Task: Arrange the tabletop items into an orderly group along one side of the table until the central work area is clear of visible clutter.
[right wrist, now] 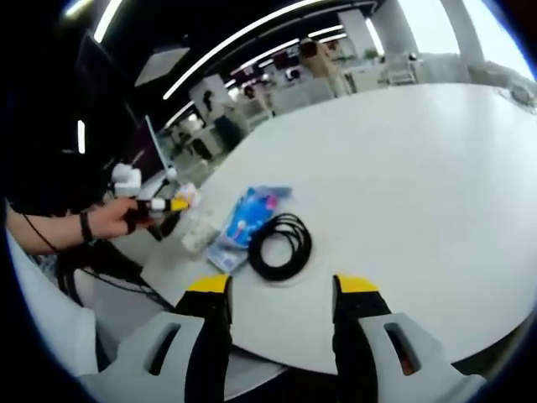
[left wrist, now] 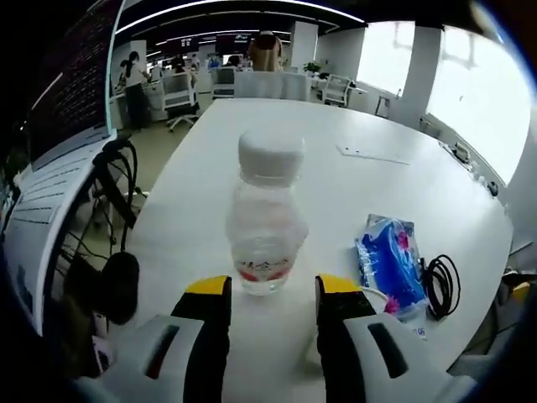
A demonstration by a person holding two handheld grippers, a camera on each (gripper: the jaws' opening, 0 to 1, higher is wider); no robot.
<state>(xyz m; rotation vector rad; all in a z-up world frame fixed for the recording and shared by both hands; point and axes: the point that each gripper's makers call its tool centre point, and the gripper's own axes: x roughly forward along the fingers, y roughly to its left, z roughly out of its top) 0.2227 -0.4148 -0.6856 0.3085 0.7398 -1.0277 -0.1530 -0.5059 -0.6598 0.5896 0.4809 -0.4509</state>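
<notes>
A clear water bottle (left wrist: 267, 220) with a white cap is seen standing upright on the white table (left wrist: 352, 189), just ahead of the left gripper (left wrist: 273, 287), whose jaws are spread apart and hold nothing. A blue packet (left wrist: 388, 260) and a coiled black cable (left wrist: 440, 284) are already lying together near one edge, and the right gripper (right wrist: 281, 290) is held above that spot with its jaws also apart and empty. The grouping is judged partly done: a flat sheet of paper (left wrist: 373, 154) farther out remains to be brought over.
</notes>
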